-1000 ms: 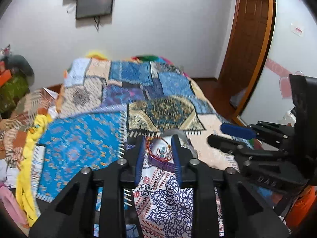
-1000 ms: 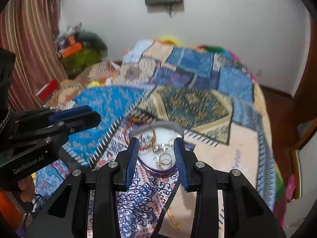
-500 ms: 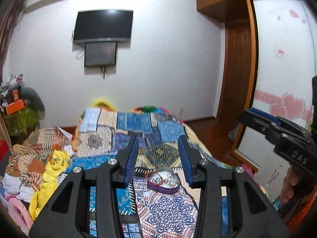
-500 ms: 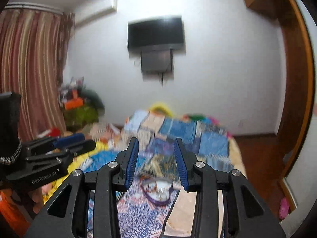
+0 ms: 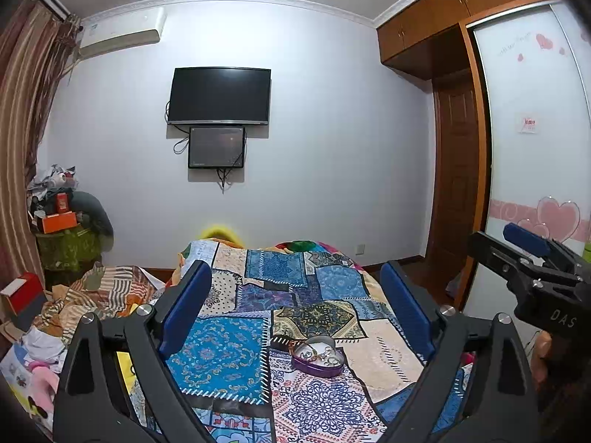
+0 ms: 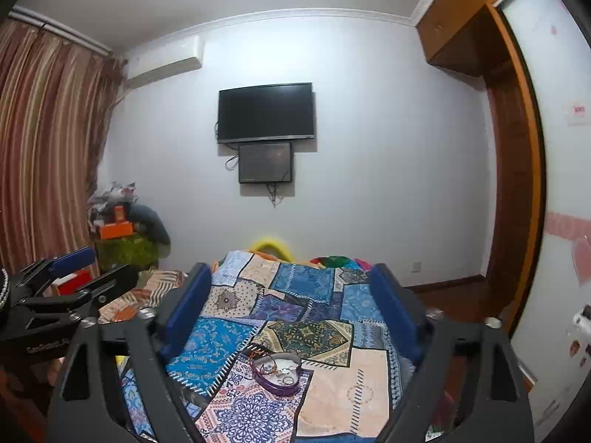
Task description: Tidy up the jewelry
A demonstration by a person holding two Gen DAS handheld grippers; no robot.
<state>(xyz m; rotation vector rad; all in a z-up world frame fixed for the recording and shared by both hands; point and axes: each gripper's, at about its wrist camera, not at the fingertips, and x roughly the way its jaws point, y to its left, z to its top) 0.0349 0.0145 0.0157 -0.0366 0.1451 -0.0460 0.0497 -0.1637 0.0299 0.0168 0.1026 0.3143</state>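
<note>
A purple heart-shaped jewelry tin (image 5: 318, 359) lies open on the patchwork bedspread (image 5: 229, 354), with rings, bangles and a reddish necklace inside. It also shows in the right wrist view (image 6: 277, 368). My left gripper (image 5: 295, 313) is open and empty, held well above and back from the tin. My right gripper (image 6: 286, 308) is open and empty too, at a similar height. The right gripper shows at the right edge of the left wrist view (image 5: 532, 262); the left gripper shows at the left edge of the right wrist view (image 6: 70, 280).
The bed (image 6: 362, 387) fills the lower middle. Piled clothes (image 5: 96, 295) and boxes (image 5: 59, 217) lie to the left by striped curtains (image 6: 40, 155). A TV (image 5: 219, 96) hangs on the far wall. A wooden door (image 5: 458, 184) and wardrobe (image 5: 535, 147) stand right.
Both grippers have risen and pulled far back from the tin, tilting up to face the wall. Both sets of jaws have opened wide from a narrower gap.
</note>
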